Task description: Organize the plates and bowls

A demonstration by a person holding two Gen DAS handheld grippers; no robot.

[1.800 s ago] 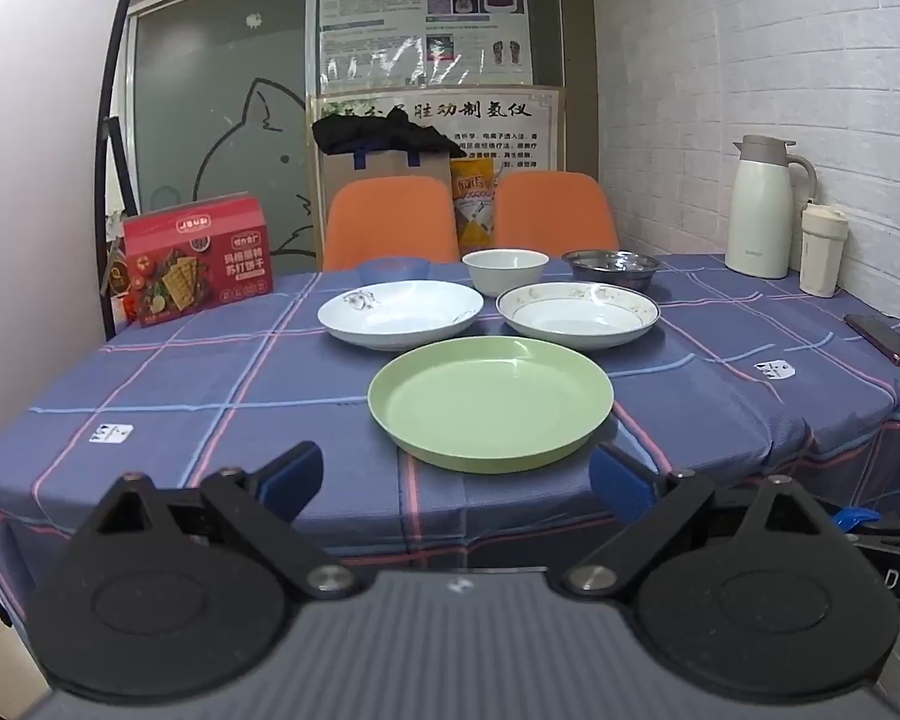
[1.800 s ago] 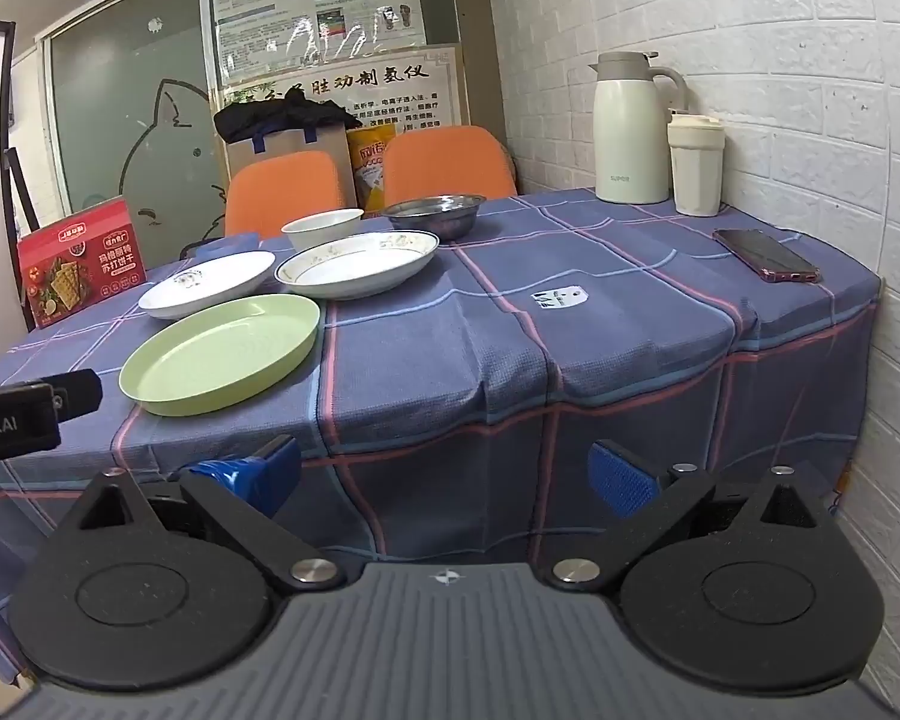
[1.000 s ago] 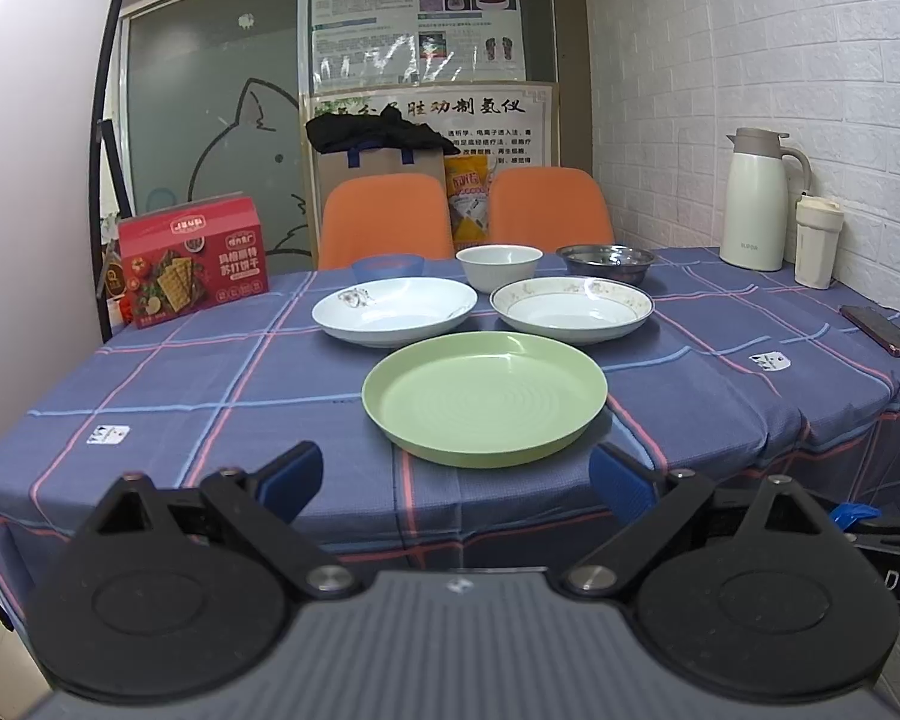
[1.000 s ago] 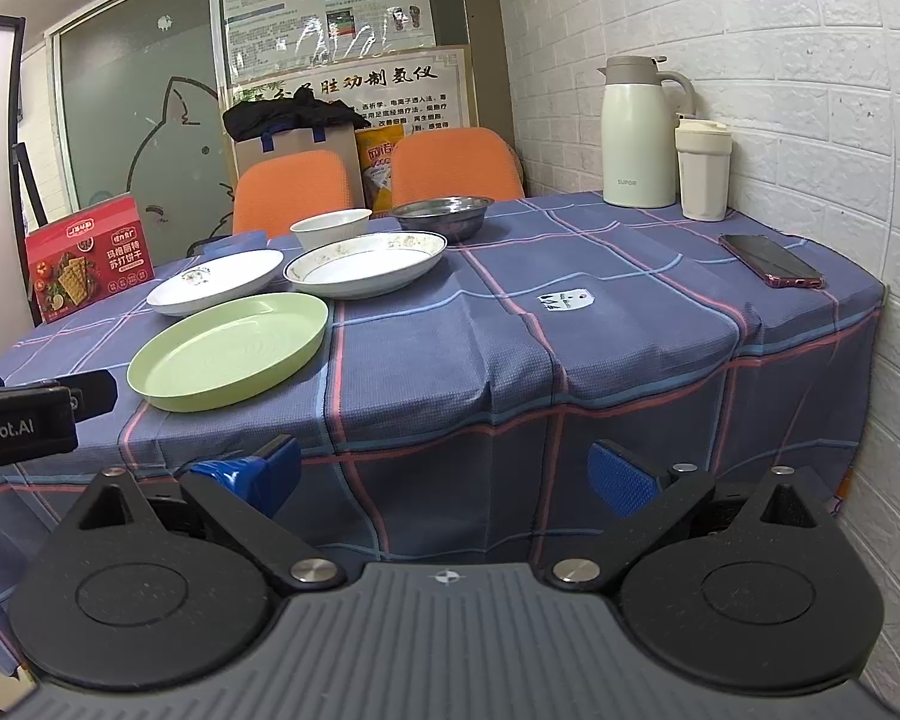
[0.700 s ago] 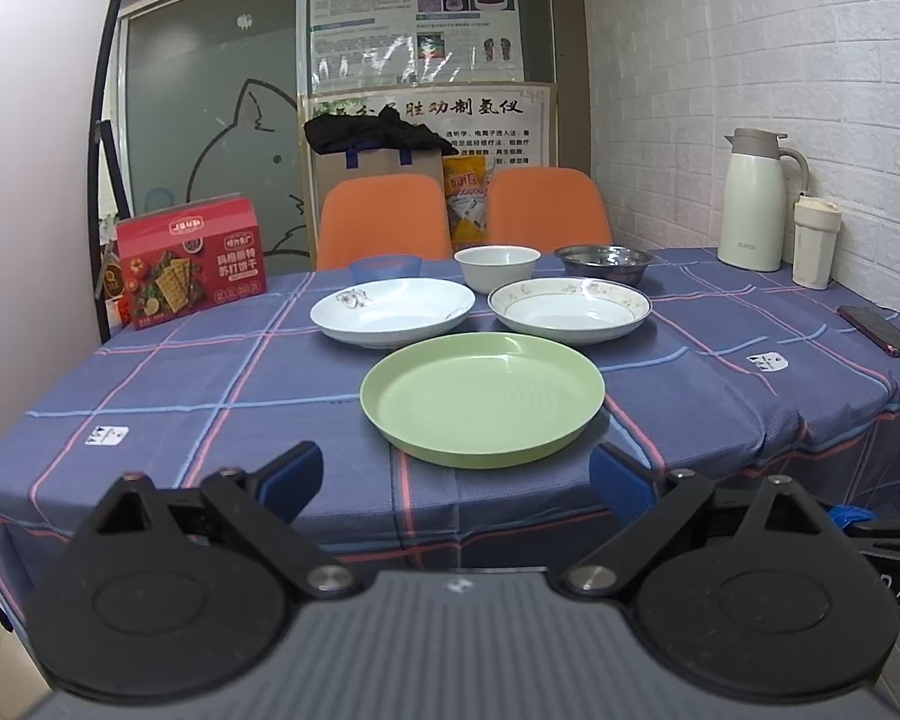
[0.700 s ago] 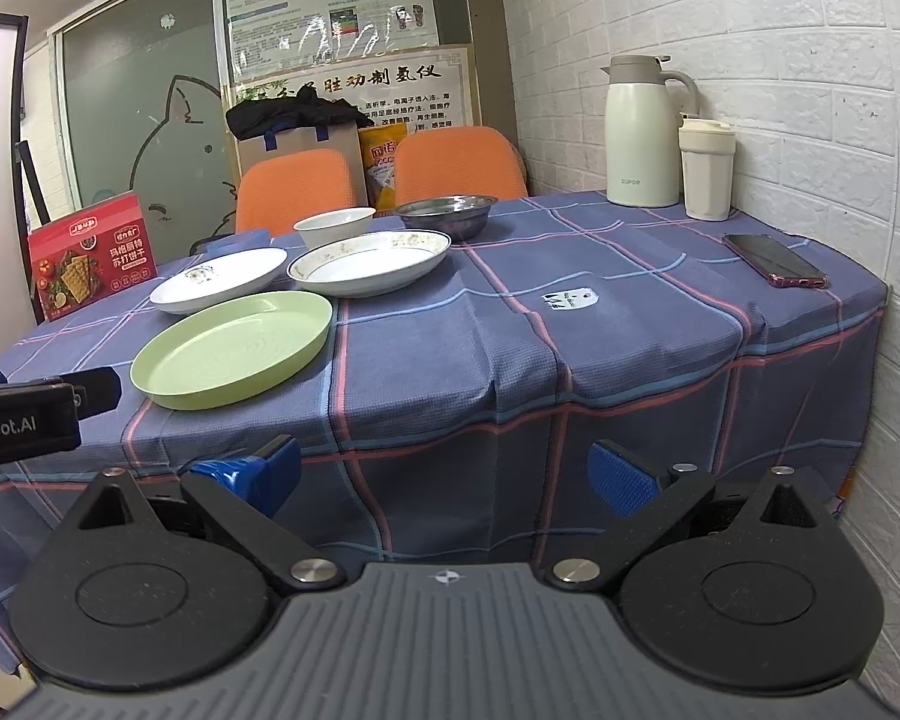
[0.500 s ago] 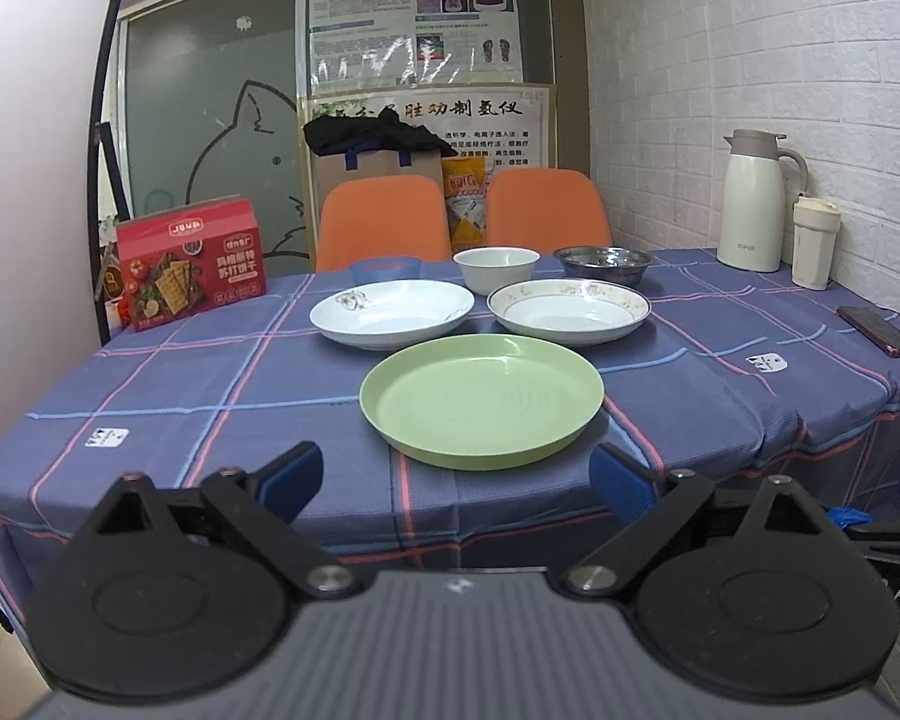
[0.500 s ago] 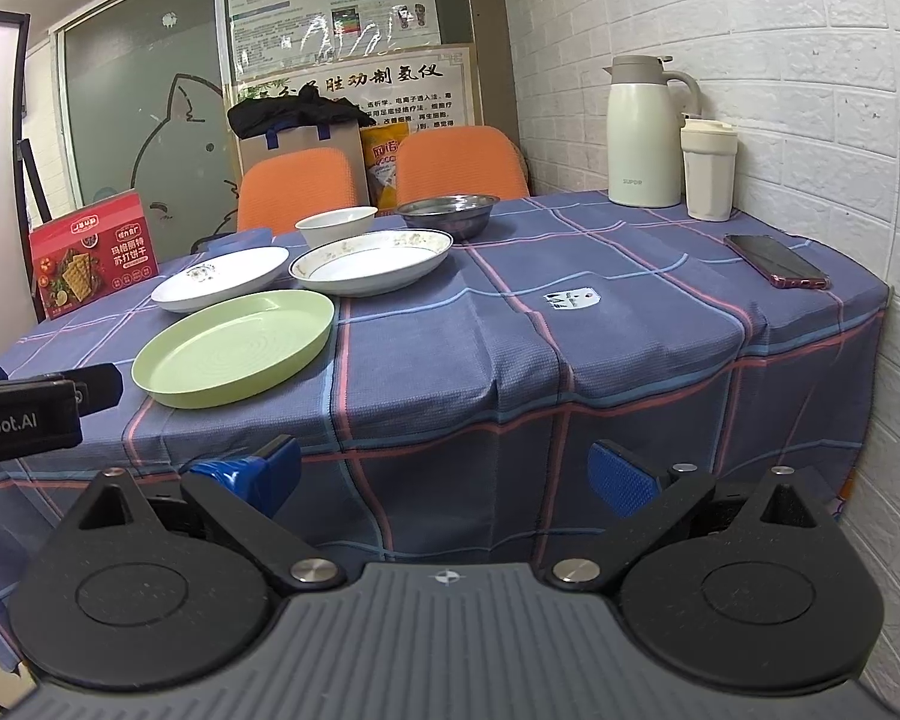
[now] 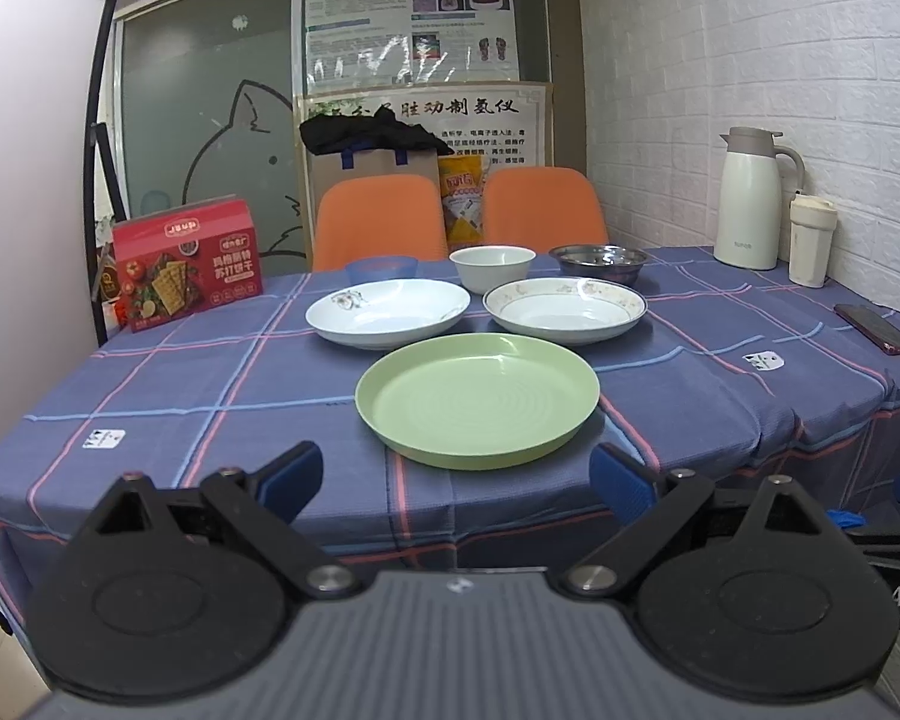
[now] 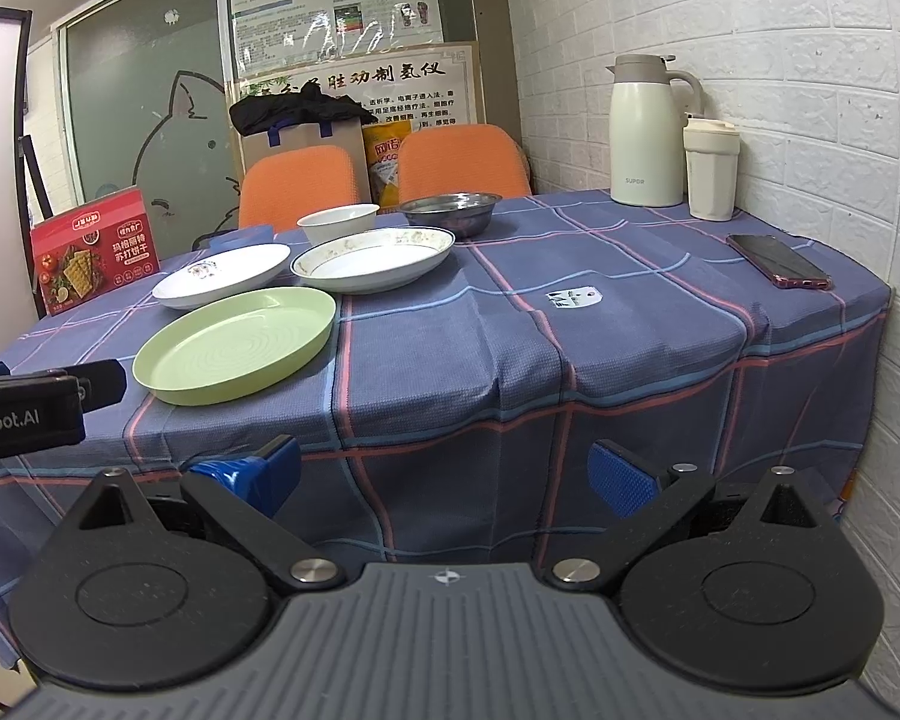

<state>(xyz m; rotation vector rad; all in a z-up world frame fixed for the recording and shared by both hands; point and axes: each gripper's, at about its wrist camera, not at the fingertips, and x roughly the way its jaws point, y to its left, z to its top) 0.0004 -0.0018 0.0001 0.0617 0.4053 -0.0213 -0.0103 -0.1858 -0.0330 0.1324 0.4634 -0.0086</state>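
A green plate [image 9: 477,399] [image 10: 237,345] lies nearest the table's front edge. Behind it sit two white plates, one on the left [image 9: 387,312] [image 10: 222,275] and one with a patterned rim on the right [image 9: 564,315] [image 10: 373,258]. Further back stand a small blue bowl [image 9: 381,269], a white bowl [image 9: 493,267] [image 10: 337,224] and a steel bowl [image 9: 597,261] [image 10: 451,213]. My left gripper [image 9: 456,483] hangs open in front of the table edge, short of the green plate. My right gripper [image 10: 447,477] is open too, low before the tablecloth's hanging front.
A red cracker box [image 9: 187,263] stands at the table's left rear. A white thermos [image 9: 749,198], a cream cup [image 9: 812,240] and a phone [image 9: 876,329] sit along the brick wall on the right. Two orange chairs [image 9: 378,219] stand behind the table [image 9: 210,384].
Both grippers have drifted slightly; the table scene has shifted a little in each view. Nothing was gripped or moved, and both stay open.
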